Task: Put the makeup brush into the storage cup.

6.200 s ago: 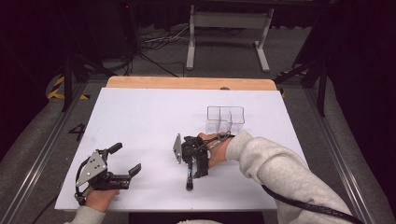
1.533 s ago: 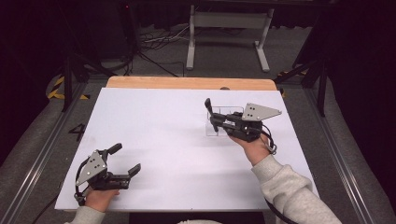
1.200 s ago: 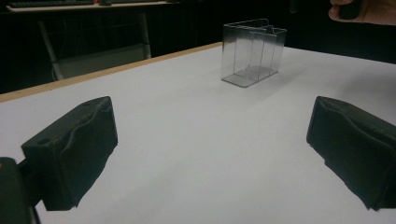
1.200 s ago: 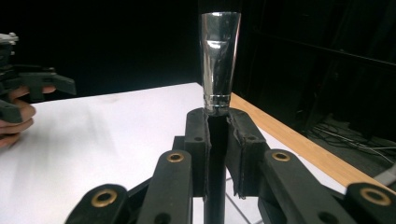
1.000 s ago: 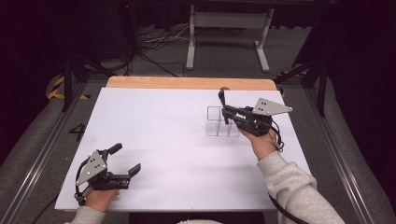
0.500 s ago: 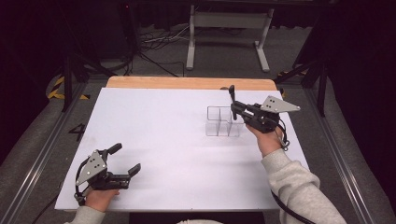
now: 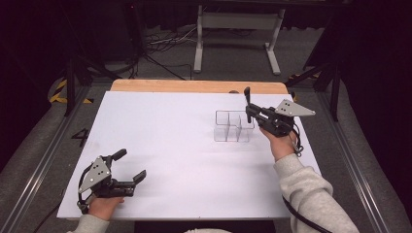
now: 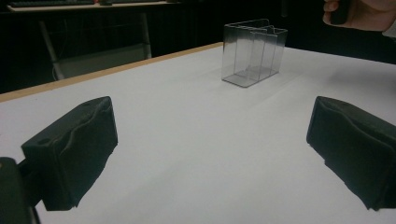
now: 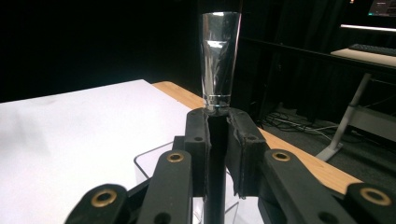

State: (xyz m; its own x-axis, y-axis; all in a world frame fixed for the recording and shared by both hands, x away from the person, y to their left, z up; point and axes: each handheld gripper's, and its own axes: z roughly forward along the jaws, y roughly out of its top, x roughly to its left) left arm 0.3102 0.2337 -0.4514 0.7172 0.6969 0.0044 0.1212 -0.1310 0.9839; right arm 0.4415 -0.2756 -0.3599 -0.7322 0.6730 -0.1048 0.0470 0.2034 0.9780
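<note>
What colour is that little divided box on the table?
The box is colourless, see-through plastic; the left gripper view shows it best.

The right gripper [image 9: 218, 140] was seen from behind its two black jaws, which were closed on a slim dark tube [image 9: 219, 60] standing upright between them. The tube's glossy, silvery upper part flared wider towards the top and was cut off by the frame's upper edge. Below and behind the jaws, the rim of a clear plastic container [image 9: 152, 156] was visible on the white table surface [image 9: 70, 140]. A wooden table edge [image 9: 303, 158] ran along the right, with dark surroundings beyond
</note>
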